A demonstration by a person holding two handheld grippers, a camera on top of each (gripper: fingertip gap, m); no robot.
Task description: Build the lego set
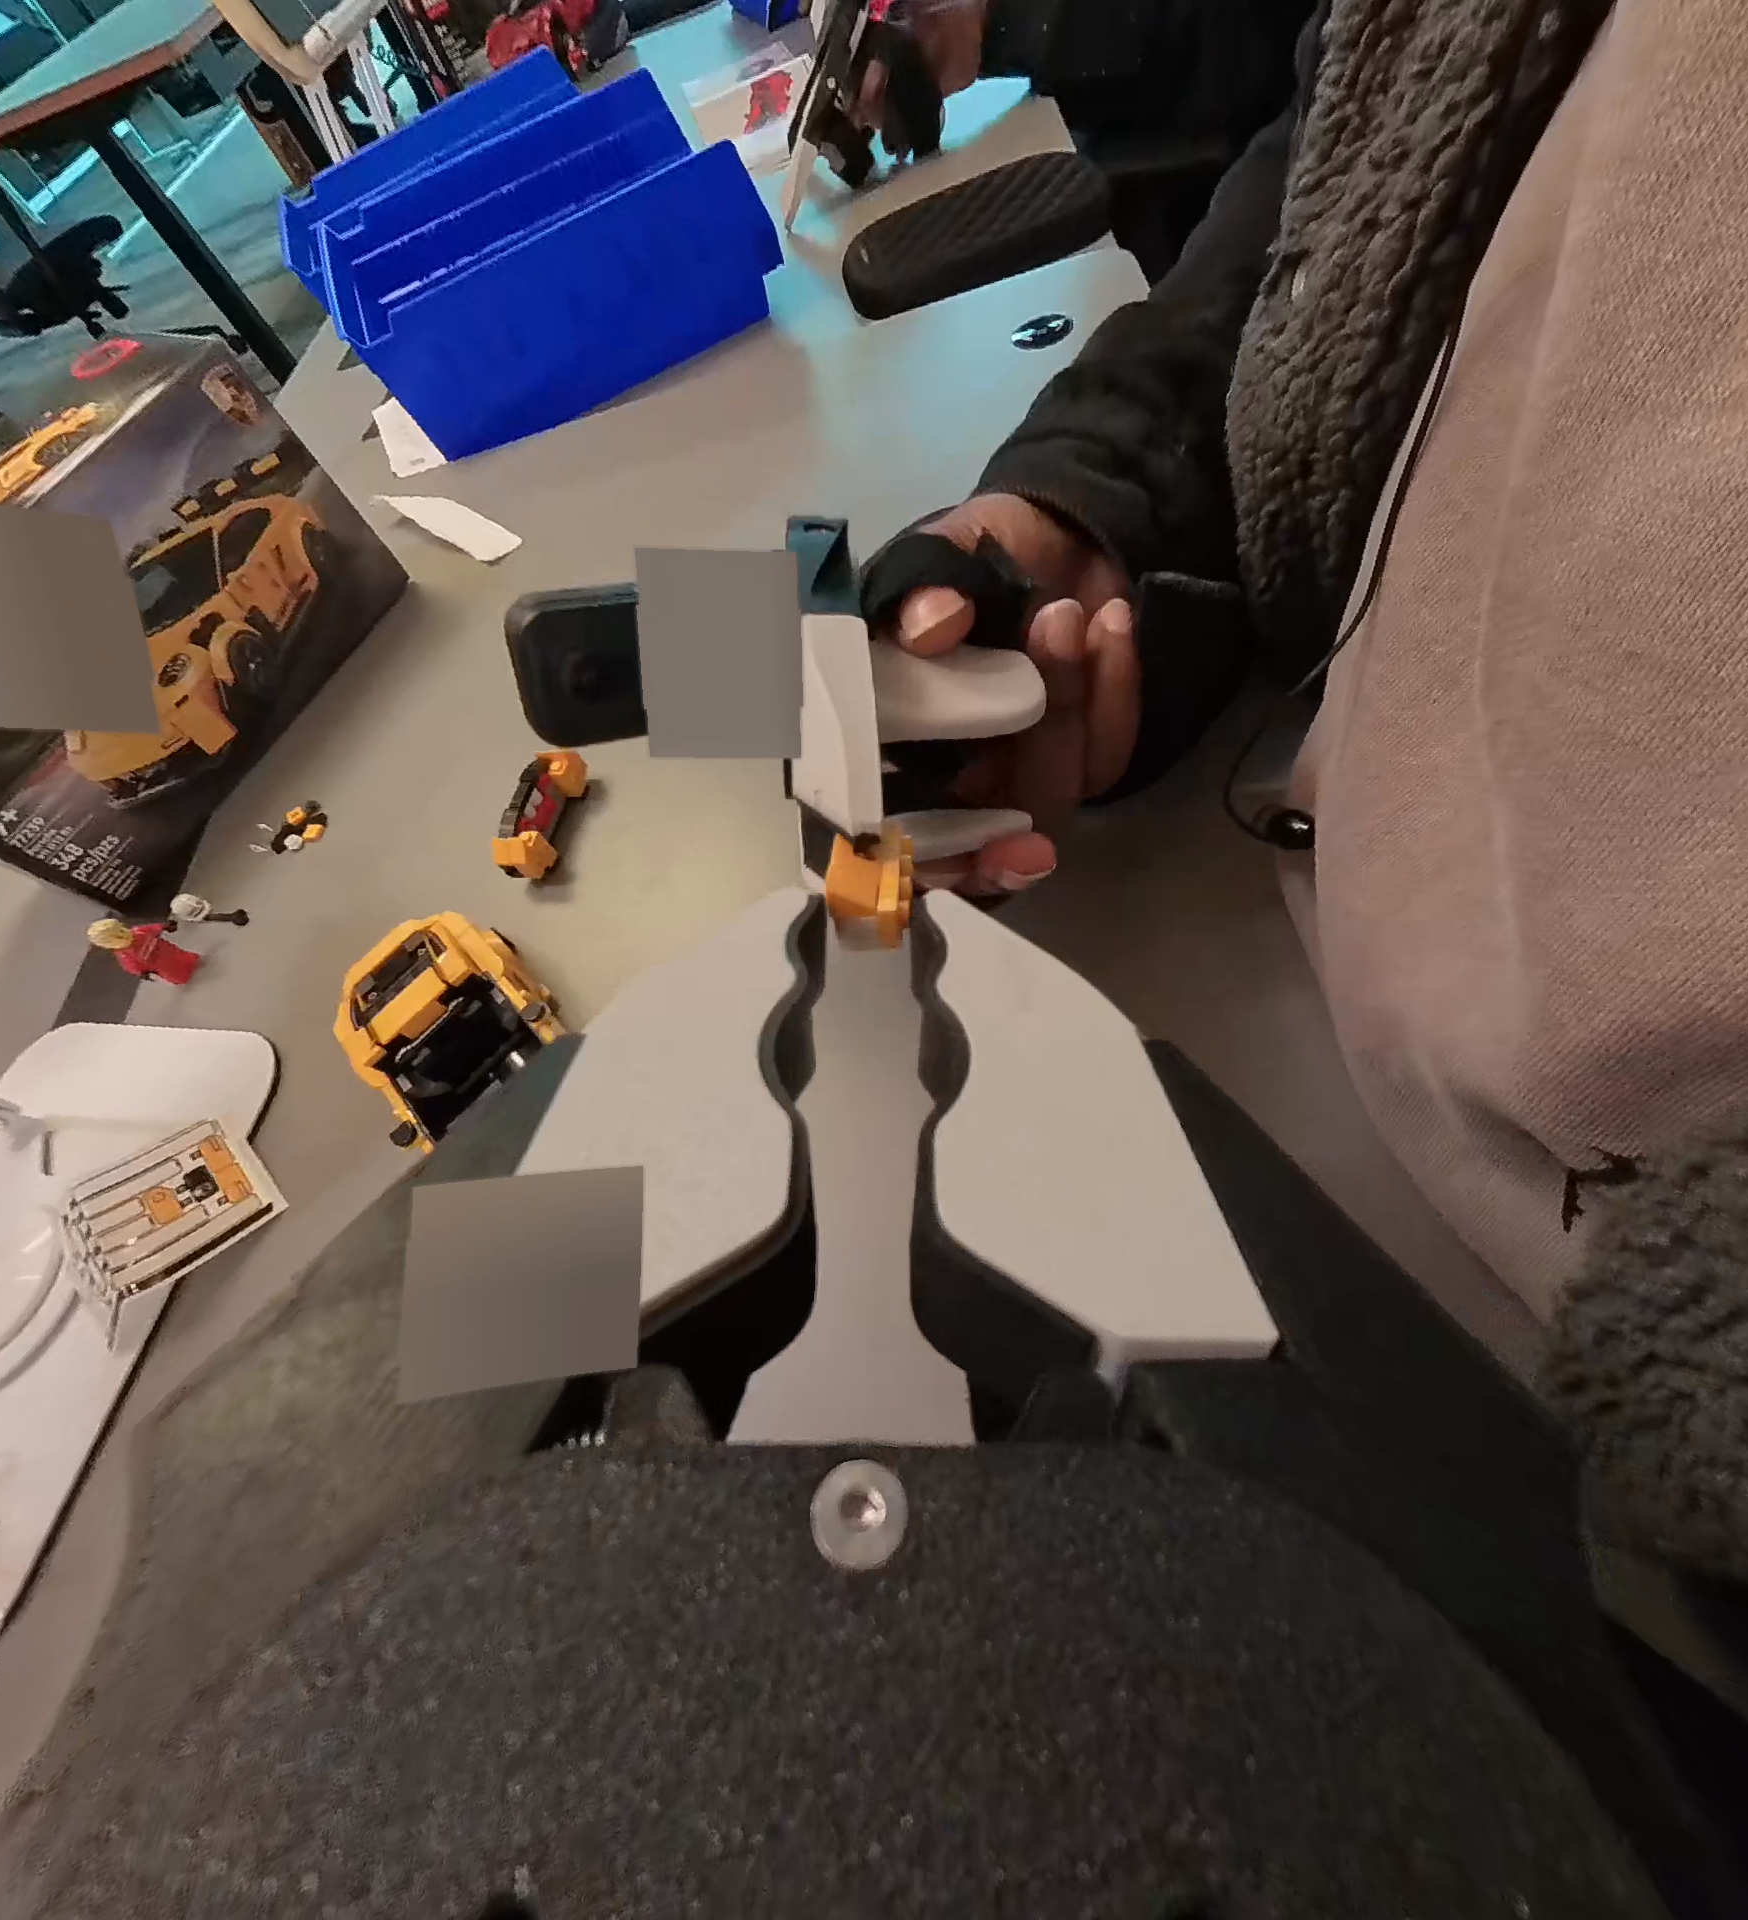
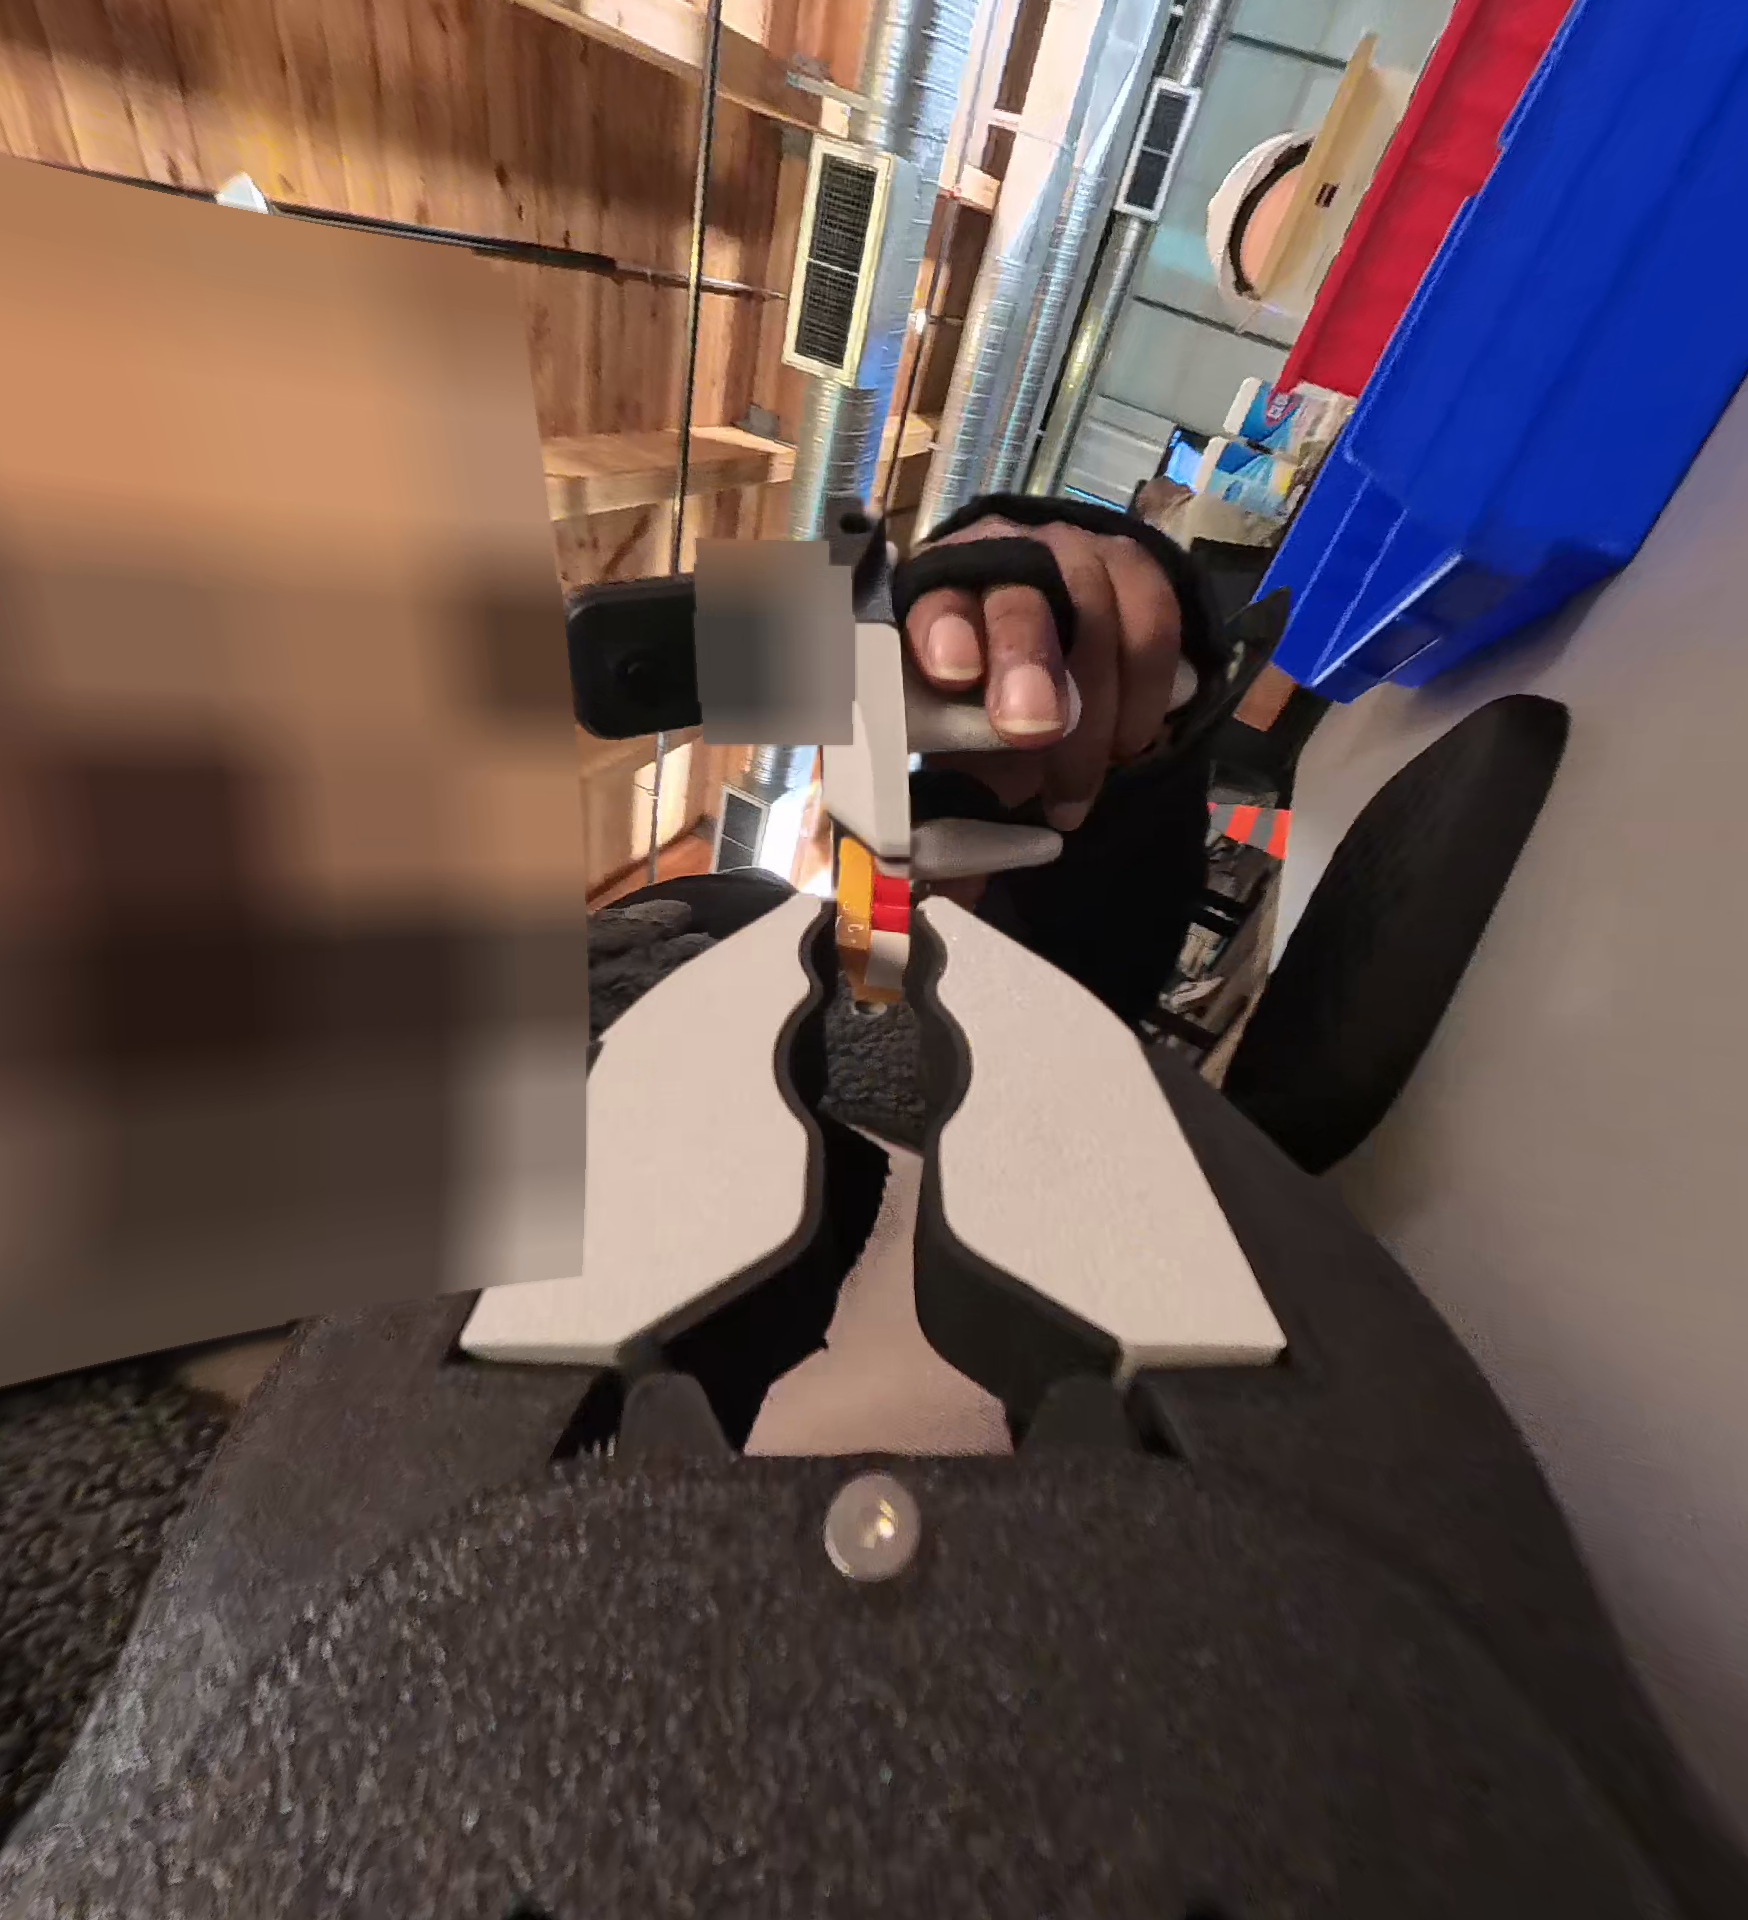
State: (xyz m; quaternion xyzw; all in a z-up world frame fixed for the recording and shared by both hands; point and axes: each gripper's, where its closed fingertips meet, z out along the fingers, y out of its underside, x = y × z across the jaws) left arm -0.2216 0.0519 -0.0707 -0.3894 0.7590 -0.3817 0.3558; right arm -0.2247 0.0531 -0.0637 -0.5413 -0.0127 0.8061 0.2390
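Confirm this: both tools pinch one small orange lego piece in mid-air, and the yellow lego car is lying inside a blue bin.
Wrong about the car. In the left wrist view the yellow lego car sits on the grey table, apart from the blue bins. The left tool and right tool do pinch the orange piece.

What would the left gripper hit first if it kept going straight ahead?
Probably the right gripper. The left gripper already pinches a small orange brick assembly at its tips, and the other's white fingers meet that same piece directly in front.
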